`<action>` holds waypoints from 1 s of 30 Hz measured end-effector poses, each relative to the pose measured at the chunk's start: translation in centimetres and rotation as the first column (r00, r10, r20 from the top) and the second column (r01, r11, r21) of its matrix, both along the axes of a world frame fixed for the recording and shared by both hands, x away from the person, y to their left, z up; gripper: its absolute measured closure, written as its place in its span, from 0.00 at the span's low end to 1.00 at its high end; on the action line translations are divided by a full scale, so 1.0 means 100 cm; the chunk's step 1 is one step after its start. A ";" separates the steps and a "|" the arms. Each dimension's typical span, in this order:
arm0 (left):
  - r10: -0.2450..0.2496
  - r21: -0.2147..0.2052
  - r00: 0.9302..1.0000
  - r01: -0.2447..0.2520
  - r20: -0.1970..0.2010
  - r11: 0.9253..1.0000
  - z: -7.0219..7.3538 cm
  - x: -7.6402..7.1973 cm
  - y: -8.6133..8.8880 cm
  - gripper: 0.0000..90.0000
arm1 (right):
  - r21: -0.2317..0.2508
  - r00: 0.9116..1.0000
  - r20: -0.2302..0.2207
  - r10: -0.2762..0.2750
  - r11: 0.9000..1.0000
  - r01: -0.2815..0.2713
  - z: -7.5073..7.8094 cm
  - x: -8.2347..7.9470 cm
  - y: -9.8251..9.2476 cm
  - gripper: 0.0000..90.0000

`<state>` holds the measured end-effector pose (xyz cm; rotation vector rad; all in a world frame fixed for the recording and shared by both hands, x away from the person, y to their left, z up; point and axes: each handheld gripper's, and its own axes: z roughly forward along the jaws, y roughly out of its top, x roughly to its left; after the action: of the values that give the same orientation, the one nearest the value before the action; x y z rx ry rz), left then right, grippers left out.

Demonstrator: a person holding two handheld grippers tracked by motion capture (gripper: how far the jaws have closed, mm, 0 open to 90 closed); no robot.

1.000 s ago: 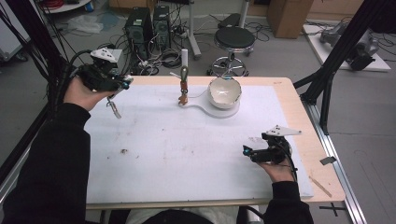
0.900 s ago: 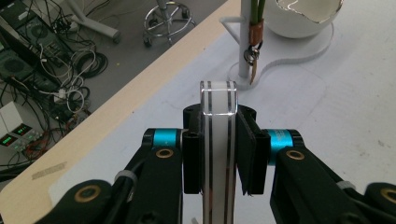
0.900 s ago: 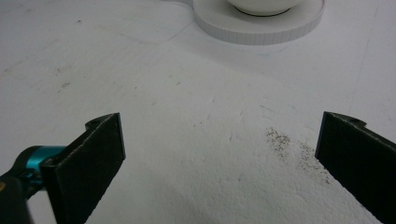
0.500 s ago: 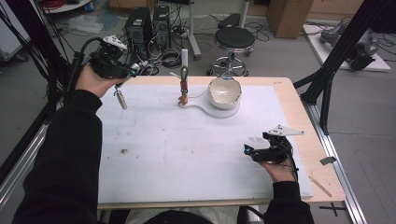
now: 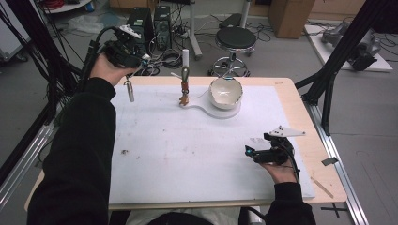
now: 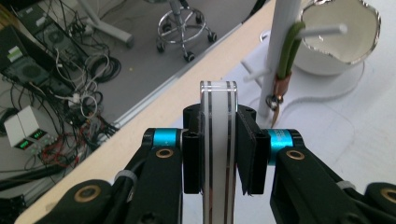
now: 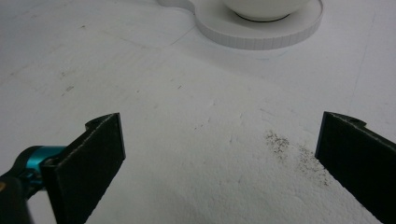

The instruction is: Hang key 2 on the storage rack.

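Note:
My left gripper [image 5: 140,64] is raised over the table's far left corner, shut on a flat white band [image 5: 129,89] with two dark stripes that dangles below it. In the left gripper view the band [image 6: 218,116] stands upright between the two jaws of the left gripper [image 6: 218,156]. A white stand [image 5: 186,58] with pegs rises at the back middle, and a green and copper piece [image 5: 184,89] hangs from it. Beside it a white bowl [image 5: 225,92] sits on the stand's round base [image 7: 261,32]. My right gripper [image 5: 249,153] rests open low over the white mat, the right gripper [image 7: 219,154] holding nothing.
A white mat [image 5: 187,150] covers most of the wooden table [image 5: 300,101]. Dark specks [image 7: 289,147] lie on the mat by the right jaw. A stool [image 5: 237,40] and computer gear with cables [image 5: 150,23] stand on the floor behind the table.
My left gripper has risen and moved back toward the far left corner, carrying the dangling band with it. The right gripper has stayed in place, open.

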<state>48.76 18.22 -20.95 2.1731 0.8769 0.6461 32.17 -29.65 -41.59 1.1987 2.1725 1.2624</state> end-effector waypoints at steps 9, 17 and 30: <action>0.015 -0.021 1.000 -0.015 0.022 1.000 -0.003 0.016 -0.010 0.82 | 0.000 1.000 -0.004 -0.003 1.000 0.003 -0.001 0.001 -0.002 0.01; 0.056 -0.020 0.998 -0.055 0.012 0.998 -0.008 0.028 -0.020 0.82 | 0.000 1.000 -0.011 -0.007 1.000 0.007 -0.003 0.000 -0.003 0.01; 0.091 -0.083 0.995 -0.088 0.029 0.993 -0.017 0.043 -0.034 0.82 | -0.002 1.000 -0.012 -0.004 1.000 0.004 -0.003 -0.001 -0.004 0.01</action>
<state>53.01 14.80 -22.65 2.0544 0.9710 0.6758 32.03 -30.01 -41.90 1.2123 2.1784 1.2543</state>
